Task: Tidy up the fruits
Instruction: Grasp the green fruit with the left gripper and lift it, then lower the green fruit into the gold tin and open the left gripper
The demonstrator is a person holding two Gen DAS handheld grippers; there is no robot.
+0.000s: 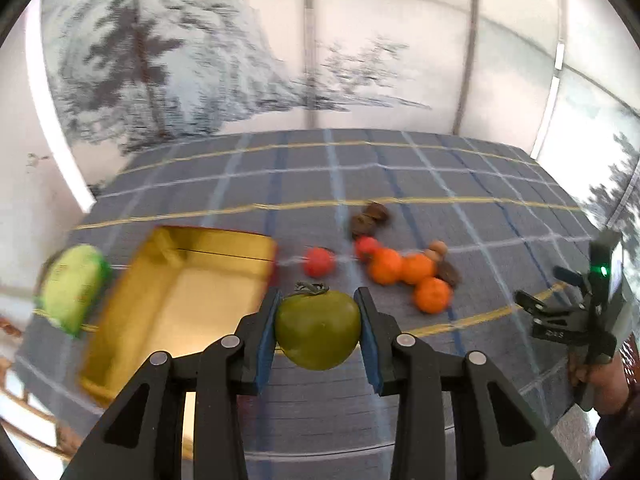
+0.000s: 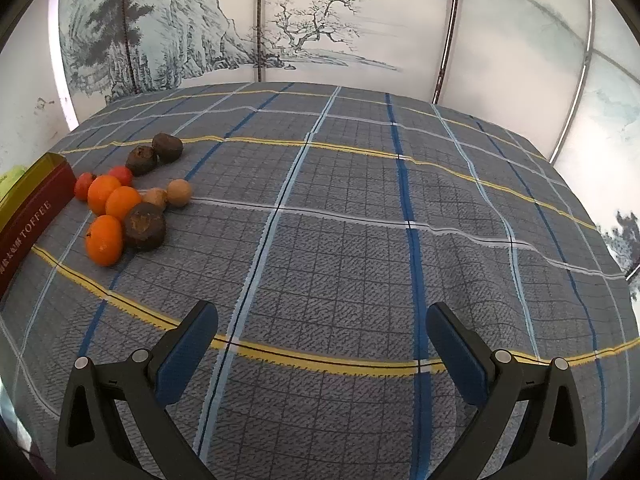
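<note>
My left gripper (image 1: 319, 326) is shut on a green tomato-like fruit (image 1: 318, 330) with a dried stem, held above the cloth just right of an open gold tin box (image 1: 180, 296). On the cloth lie three oranges (image 1: 404, 270), small red fruits (image 1: 319, 261), dark brown fruits (image 1: 370, 218) and tan nuts. The same pile shows in the right wrist view: oranges (image 2: 105, 220), brown fruits (image 2: 145, 226), tan nuts (image 2: 179, 193). My right gripper (image 2: 322, 342) is open and empty over bare cloth, right of the pile; it also shows in the left wrist view (image 1: 576, 312).
A green packet (image 1: 74, 286) lies left of the tin. The tin's red side reads TOFFEE (image 2: 28, 220). A checked grey-blue tablecloth (image 2: 360, 220) covers the table. Painted screen panels stand behind it.
</note>
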